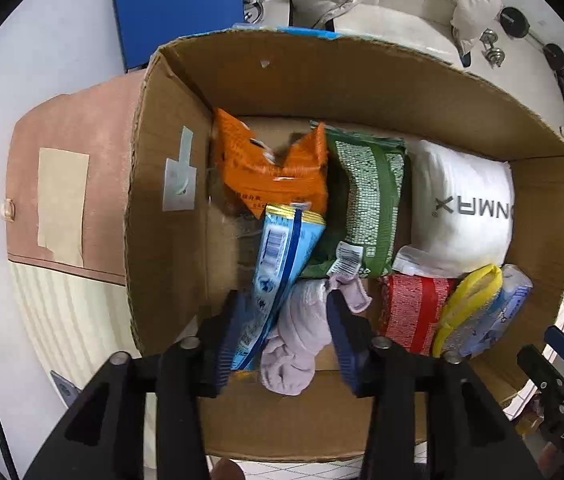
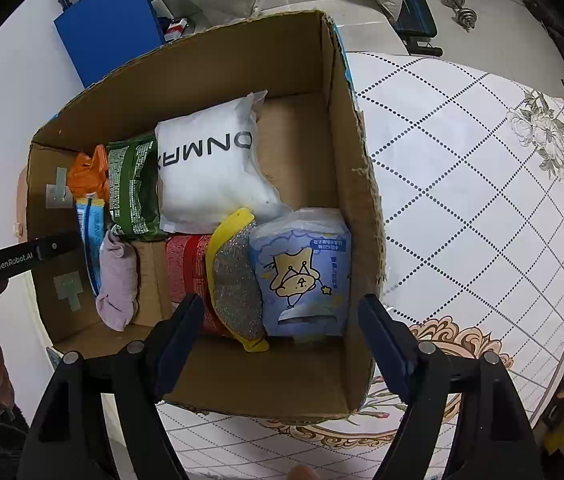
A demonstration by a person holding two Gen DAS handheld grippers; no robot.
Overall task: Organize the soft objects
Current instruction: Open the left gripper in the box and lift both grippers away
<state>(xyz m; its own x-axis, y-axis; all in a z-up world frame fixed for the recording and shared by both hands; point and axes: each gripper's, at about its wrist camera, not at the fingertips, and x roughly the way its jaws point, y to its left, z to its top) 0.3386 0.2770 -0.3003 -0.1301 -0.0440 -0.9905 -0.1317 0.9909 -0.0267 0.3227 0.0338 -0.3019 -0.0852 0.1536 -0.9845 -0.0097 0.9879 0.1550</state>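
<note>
both tongs spread — the left gripper straddles the sock and blue packet, so closing could snag both.

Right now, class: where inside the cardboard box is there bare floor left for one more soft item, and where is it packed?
In the cardboard box, bare floor shows between the white pillow pack and the right wall, and a narrow strip between the lilac cloth and the red packet. The left half, with the orange bag and green bag, is crowded.
</note>
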